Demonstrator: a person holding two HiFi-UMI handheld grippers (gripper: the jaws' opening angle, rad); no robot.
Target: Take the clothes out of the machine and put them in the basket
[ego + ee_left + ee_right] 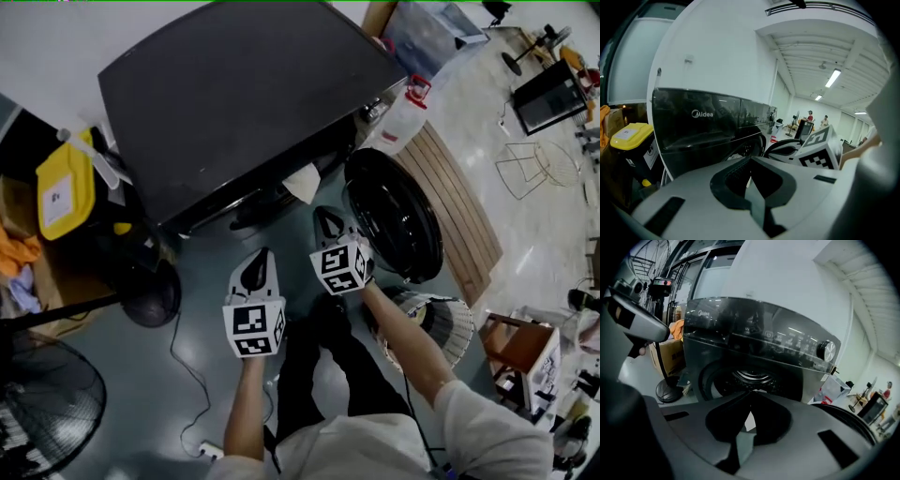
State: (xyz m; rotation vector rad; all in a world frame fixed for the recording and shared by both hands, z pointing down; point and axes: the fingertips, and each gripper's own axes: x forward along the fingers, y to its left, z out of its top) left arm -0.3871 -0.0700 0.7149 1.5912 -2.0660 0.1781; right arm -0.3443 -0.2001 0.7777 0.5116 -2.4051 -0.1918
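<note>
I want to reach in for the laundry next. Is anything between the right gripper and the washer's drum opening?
Nothing visible does. The door is swung open to the right, the drum opening lies straight ahead of the right gripper, its jaws shut, and a pale cloth hangs at the opening's front edge.

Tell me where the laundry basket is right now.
In the head view the basket sits on the floor at the person's right, partly under the right forearm, just below the machine's open door.
</note>
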